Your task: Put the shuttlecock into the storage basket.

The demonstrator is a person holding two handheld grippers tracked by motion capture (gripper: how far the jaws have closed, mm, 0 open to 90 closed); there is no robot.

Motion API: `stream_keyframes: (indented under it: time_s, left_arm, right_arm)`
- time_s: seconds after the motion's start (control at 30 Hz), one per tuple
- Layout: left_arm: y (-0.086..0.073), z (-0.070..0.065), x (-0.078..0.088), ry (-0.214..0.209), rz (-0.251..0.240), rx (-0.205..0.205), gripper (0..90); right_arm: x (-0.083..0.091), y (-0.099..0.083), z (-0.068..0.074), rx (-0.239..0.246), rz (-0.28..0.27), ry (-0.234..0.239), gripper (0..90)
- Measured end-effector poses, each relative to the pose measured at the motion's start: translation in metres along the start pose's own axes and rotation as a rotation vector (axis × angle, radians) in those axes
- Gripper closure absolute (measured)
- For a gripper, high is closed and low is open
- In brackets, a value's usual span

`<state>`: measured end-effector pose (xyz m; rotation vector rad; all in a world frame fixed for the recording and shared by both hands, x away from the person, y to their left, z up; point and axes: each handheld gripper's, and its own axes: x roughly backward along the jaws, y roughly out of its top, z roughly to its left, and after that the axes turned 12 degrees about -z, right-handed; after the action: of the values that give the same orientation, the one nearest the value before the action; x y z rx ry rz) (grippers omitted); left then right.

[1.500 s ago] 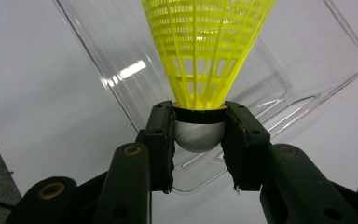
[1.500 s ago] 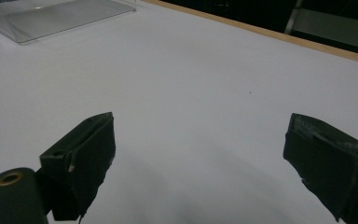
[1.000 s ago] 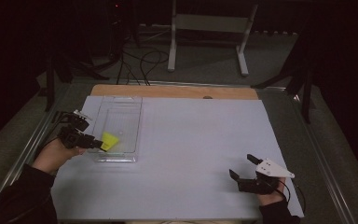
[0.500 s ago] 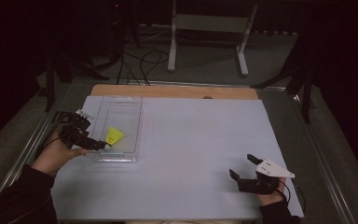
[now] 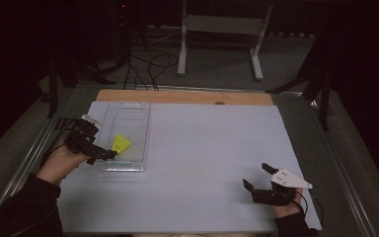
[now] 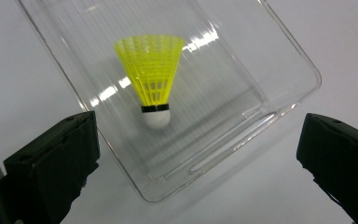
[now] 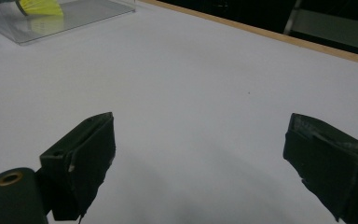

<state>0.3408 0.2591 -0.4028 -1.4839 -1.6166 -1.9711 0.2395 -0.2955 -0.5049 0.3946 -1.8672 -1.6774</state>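
The bench (image 5: pixel 187 163) is a broad, flat slab covered by a matte white sheet, with a strip of bare wood along its far edge. Toward its left side lies a clear plastic tray (image 5: pixel 126 118), a long shallow rectangle with rounded corners, glossy walls and fine ribbing across its floor. Inside the tray, at the end nearest the person, lies the yellow shuttlecock (image 6: pixel 152 77) on its side: a flared cone of stiff plastic mesh, a black band at the neck, a smooth white rounded cap. The left gripper (image 5: pixel 102 154) sits just beside the tray's near corner; its jaws have just been opening and now stand wide apart with nothing pressed between them, the shuttlecock lying free beyond them on the tray floor. The right gripper (image 5: pixel 258 178) rests well away from the tray, near the bench's near right corner, its jaws spread over bare white sheet with nothing in them. The main risk, as I judge it, is the tray itself: it is light and slick on a smooth sheet, so a jaw catching the low wall as the left hand draws off could skid or tip it. The shuttlecock is lighter yet and round at the cap, so a knock could roll it along the ribbed floor.
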Motion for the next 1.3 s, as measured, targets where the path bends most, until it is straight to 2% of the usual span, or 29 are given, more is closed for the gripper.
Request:
stream_keyframes:
  time_s: [0.03,0.17,0.2,0.27,0.3,0.33,0.4,0.47,0.57,0.63,0.7,0.77,0.87,0.93,1.17,1.23,1.3]
  left_arm:
    - [0.002,-0.001,0.001,0.007,-0.006,-0.001,0.0]
    - [0.008,-0.009,-0.001,-0.017,-0.012,-0.024,0.0]
    - [0.01,-0.012,-0.003,-0.012,-0.012,-0.032,0.0]
    - [0.012,-0.014,-0.007,-0.031,-0.008,-0.042,0.0]
    - [0.014,-0.016,-0.009,-0.016,-0.009,-0.05,0.0]
    - [0.015,-0.018,-0.011,-0.023,-0.008,-0.061,0.0]
    - [0.018,-0.021,-0.012,-0.039,-0.023,-0.053,0.0]
    - [0.022,-0.025,-0.013,-0.056,-0.033,-0.062,0.0]
    - [0.029,-0.034,-0.017,-0.066,-0.037,-0.097,0.0]
    - [0.033,-0.038,-0.019,-0.091,-0.043,-0.099,0.0]
    - [0.037,-0.045,-0.021,-0.088,-0.056,-0.126,0.0]
    - [0.041,-0.05,-0.024,-0.111,-0.056,-0.136,0.0]
    - [0.047,-0.059,-0.028,-0.143,-0.061,-0.175,0.0]
    - [0.051,-0.066,-0.031,-0.144,-0.069,-0.209,0.0]
    - [0.066,-0.088,-0.043,-0.197,-0.079,-0.256,0.0]
    - [0.07,-0.095,-0.045,-0.228,-0.084,-0.267,0.0]
    - [0.073,-0.104,-0.049,-0.232,-0.081,-0.307,0.0]
  right_arm:
    - [0.0,0.0,0.0,-0.002,0.001,0.0,9.1]
    - [-0.001,0.0,0.0,0.002,0.002,0.0,9.1]
    - [-0.001,0.0,0.0,0.0,0.002,-0.001,9.2]
    - [0.0,0.0,0.0,-0.001,0.003,-0.001,9.2]
    - [0.0,0.0,0.0,0.0,0.002,-0.002,9.2]
    - [0.0,0.0,0.0,0.001,0.001,-0.003,9.2]
    - [0.0,0.0,0.0,0.001,0.002,-0.003,9.2]
    - [0.0,-0.001,0.0,0.0,0.004,-0.003,9.2]
    - [0.0,0.0,0.0,0.001,0.0,-0.006,9.2]
    - [0.0,0.0,0.0,0.004,0.001,-0.005,9.2]
    - [0.001,0.0,0.0,0.003,-0.001,-0.005,9.2]
    - [0.001,0.0,0.0,0.002,0.0,-0.005,9.2]
    - [0.001,0.0,0.0,0.002,0.0,-0.008,9.2]
    - [0.001,0.0,0.0,-0.002,0.0,-0.007,9.2]
    - [0.001,0.0,0.0,0.0,-0.001,-0.011,9.2]
    - [0.001,0.0,0.0,0.0,0.001,-0.013,9.2]
    - [0.001,0.0,0.0,0.001,-0.001,-0.011,9.2]
